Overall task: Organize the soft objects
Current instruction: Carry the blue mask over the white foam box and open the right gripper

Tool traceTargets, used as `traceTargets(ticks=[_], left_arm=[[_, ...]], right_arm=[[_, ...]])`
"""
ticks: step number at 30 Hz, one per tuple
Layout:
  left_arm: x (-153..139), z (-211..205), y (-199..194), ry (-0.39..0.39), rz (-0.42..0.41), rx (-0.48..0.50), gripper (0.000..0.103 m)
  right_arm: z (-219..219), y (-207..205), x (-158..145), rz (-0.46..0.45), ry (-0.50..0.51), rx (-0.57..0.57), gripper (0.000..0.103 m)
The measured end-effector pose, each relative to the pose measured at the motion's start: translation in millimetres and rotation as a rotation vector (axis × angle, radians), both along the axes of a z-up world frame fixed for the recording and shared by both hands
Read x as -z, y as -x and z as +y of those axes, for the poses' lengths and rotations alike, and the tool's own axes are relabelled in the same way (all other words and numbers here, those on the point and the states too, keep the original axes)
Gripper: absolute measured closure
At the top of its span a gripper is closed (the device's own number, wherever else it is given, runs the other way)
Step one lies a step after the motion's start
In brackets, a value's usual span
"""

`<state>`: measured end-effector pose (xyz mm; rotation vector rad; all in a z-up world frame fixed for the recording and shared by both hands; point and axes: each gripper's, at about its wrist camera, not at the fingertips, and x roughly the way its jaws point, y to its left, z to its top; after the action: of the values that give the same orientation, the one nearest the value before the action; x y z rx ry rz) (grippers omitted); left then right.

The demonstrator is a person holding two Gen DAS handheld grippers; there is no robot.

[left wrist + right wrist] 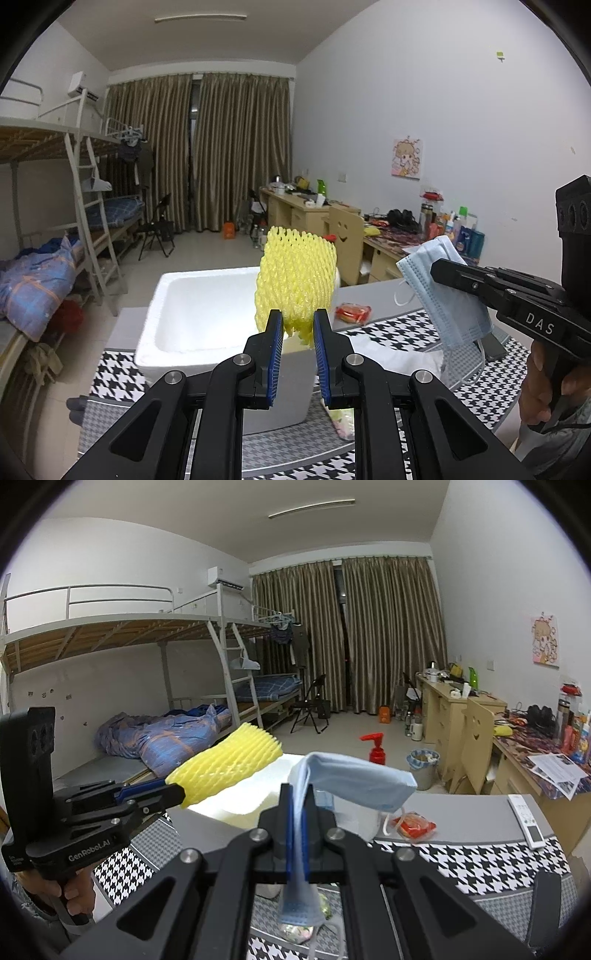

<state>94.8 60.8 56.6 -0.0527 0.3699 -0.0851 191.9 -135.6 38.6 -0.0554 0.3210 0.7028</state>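
1. Left gripper (298,325): jaws clamp the yellow foam net (297,278), held above the white box (177,354).
2. Right gripper (297,797): jaws pinch the mask (351,779) over the desk's (480,812) middle.
3. Lower each into the box before releasing.

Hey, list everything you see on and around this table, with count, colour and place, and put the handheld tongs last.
Foam net sleeve: one, yellow, held up over the box.
Face mask: one, light blue, held up, draped to the right.
Foam box: one, white, open, on the table.
Snack packet: one, red, on the grey table strip beyond the cloth.
Remote control: one, white, far right table edge.
Tablecloth: one, black-and-white houndstooth, over the table.
Pump bottle: one, red, behind the box.
Waste bin: one, grey with blue liner, on the floor.
Left tongs: black, blue pads, shut on the sleeve.
Right tongs: black, shut on the mask.
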Motion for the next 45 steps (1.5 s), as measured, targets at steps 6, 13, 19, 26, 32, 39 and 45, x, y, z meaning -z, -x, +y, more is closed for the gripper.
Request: traceTargets(ticks=[6, 13, 19, 26, 32, 39, 45], left_arm=[[-2, 14, 2, -0.006, -0.001, -0.039, 0.085], [-1, 24, 9, -0.006, -0.003, -0.085, 0.085], [1, 35, 12, -0.004, -0.003, -0.118, 0.085], [2, 51, 13, 0.001, 0.0, -0.162, 0.085], [4, 60, 13, 0.009, 0.0, -0.197, 0.085], [5, 63, 13, 0.017, -0.001, -0.224, 0.085], [10, 69, 13, 0.027, 0.011, -0.24, 0.085]], right_arm=[[16, -4, -1, 0.004, 0.006, -0.04, 0.097], [34, -6, -4, 0.0, 0.013, -0.089, 0.097], [55, -9, -4, -0.006, 0.035, -0.13, 0.097], [73, -15, -3, 0.003, 0.05, -0.179, 0.097], [94, -24, 0, 0.029, 0.081, -0.211, 0.097], [111, -29, 8, 0.057, 0.113, -0.22, 0.097], [124, -39, 11, 0.09, 0.137, -0.219, 0.097]])
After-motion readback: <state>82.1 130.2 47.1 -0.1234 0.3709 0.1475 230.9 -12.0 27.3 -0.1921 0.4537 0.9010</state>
